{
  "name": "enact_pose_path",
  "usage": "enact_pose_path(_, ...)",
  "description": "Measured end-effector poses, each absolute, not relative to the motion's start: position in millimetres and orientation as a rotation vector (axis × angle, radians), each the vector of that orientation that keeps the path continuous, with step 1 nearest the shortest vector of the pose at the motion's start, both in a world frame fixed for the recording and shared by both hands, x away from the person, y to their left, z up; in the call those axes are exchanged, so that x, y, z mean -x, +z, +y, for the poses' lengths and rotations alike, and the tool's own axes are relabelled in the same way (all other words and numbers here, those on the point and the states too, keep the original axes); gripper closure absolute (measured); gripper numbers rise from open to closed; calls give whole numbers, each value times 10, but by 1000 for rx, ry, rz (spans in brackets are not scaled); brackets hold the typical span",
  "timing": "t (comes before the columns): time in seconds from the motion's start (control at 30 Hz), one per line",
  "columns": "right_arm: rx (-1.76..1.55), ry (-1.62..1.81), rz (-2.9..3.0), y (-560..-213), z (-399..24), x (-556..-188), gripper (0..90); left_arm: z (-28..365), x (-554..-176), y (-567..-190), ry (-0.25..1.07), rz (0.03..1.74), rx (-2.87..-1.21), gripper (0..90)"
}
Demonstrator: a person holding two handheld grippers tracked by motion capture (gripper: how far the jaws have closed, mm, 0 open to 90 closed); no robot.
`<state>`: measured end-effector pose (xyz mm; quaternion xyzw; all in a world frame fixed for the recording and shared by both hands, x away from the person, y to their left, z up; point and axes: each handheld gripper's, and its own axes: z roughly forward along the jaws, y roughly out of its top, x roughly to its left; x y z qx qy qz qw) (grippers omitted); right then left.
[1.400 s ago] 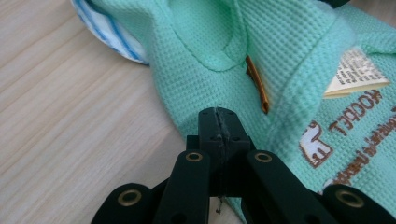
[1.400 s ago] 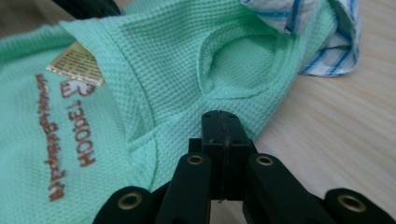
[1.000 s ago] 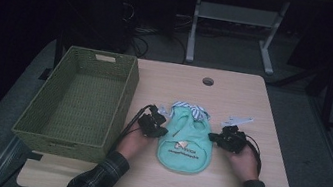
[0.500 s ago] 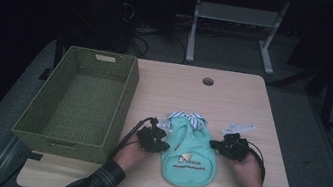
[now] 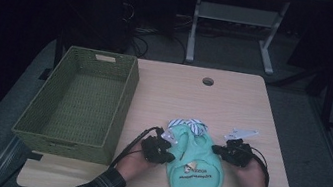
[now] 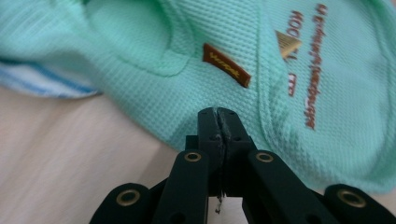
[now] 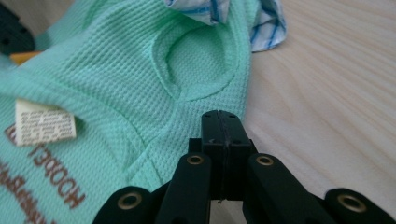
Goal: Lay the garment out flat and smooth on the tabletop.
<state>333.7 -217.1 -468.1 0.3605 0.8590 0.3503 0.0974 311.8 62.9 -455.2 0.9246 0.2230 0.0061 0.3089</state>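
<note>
Both grippers pinching the edges of a small mint garment.
The left gripper and right gripper hold jaws together on the garment, flat on the desk between them; the basket awaits, folding unfinished.

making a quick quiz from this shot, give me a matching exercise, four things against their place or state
Things:
1. woven basket
2. mint green garment
3. left gripper
4. round hole

Place or state:
A. fingers shut, at the garment's left edge
B. far part of the table top
C. flat on the table between both grippers
D. empty, on the table's left side

Pairs: 1-D, 2-C, 3-A, 4-B
</note>
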Motion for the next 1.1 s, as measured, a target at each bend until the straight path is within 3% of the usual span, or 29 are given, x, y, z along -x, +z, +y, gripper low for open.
enact_pose_path(0.57, -1081, 1042, 2500, -4700, -2173, -3478, 887, 469, -3026, -4567, -58, 513, -2432, 851)
enact_pose_path(1.1, -1051, 1090, 2503, -4601, -2138, -3371, 856, 666, -3512, -4235, 86, 647, -2324, 840)
